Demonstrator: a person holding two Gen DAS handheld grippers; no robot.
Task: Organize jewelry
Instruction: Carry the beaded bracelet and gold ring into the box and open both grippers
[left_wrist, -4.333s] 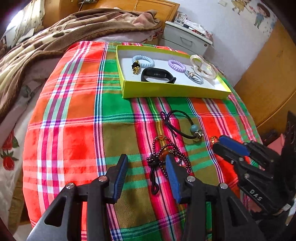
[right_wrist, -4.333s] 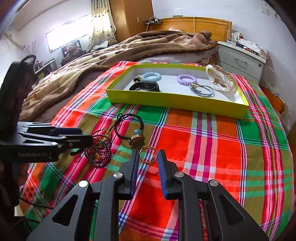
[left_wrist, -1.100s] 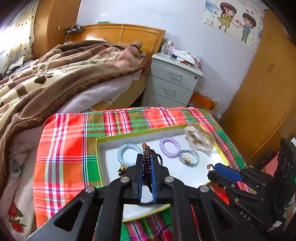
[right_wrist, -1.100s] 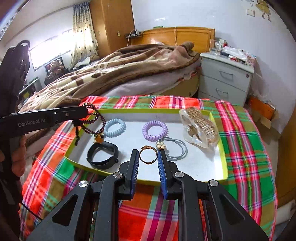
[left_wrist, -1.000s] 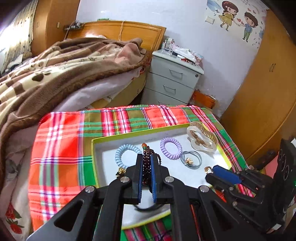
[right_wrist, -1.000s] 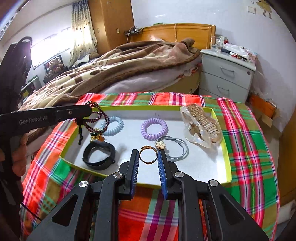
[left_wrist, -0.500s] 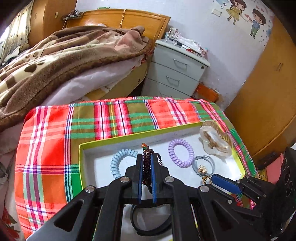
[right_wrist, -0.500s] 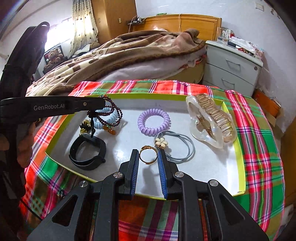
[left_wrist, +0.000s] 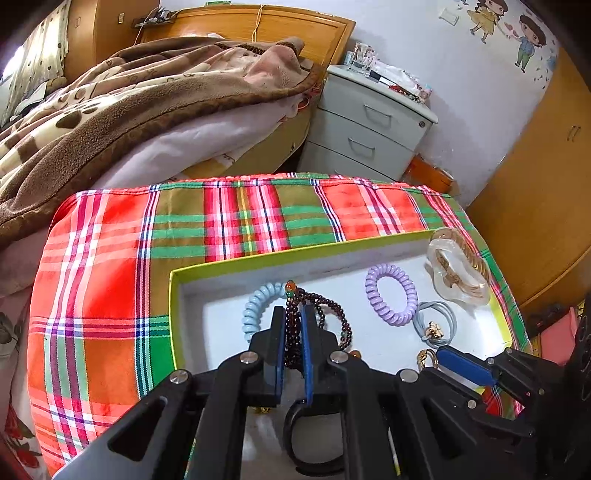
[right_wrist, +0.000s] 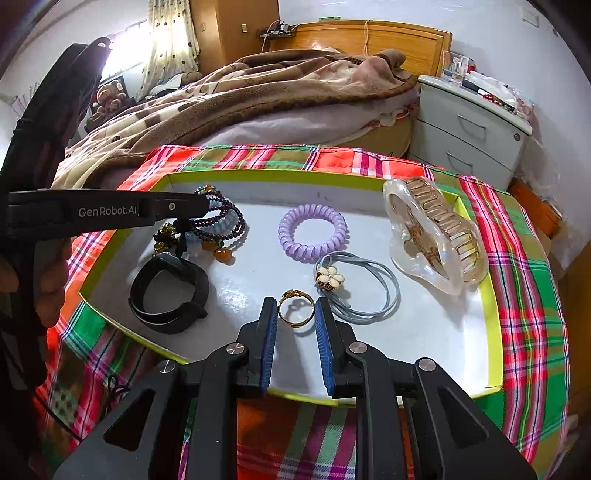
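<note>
My left gripper (left_wrist: 293, 314) is shut on a dark beaded bracelet (left_wrist: 325, 312) and holds it low over the left part of the yellow-green tray (left_wrist: 258, 260); its beads hang onto the light blue coil tie (left_wrist: 255, 302). In the right wrist view the bracelet (right_wrist: 221, 225) dangles from the left gripper (right_wrist: 201, 206). My right gripper (right_wrist: 295, 314) is shut on a gold ring (right_wrist: 295, 308) just above the tray floor (right_wrist: 258, 280), near the front middle.
In the tray lie a black band (right_wrist: 168, 290), a purple coil tie (right_wrist: 312, 230), a grey hair tie with a flower (right_wrist: 358, 286) and a clear hair claw (right_wrist: 432, 236). The tray sits on a plaid cloth (left_wrist: 110, 258). A bed and a grey nightstand (left_wrist: 369, 129) stand behind.
Both grippers have moved forward and down over the tray. The beaded bracelet has sunk onto the blue coil tie, and the ring is close to the tray floor.
</note>
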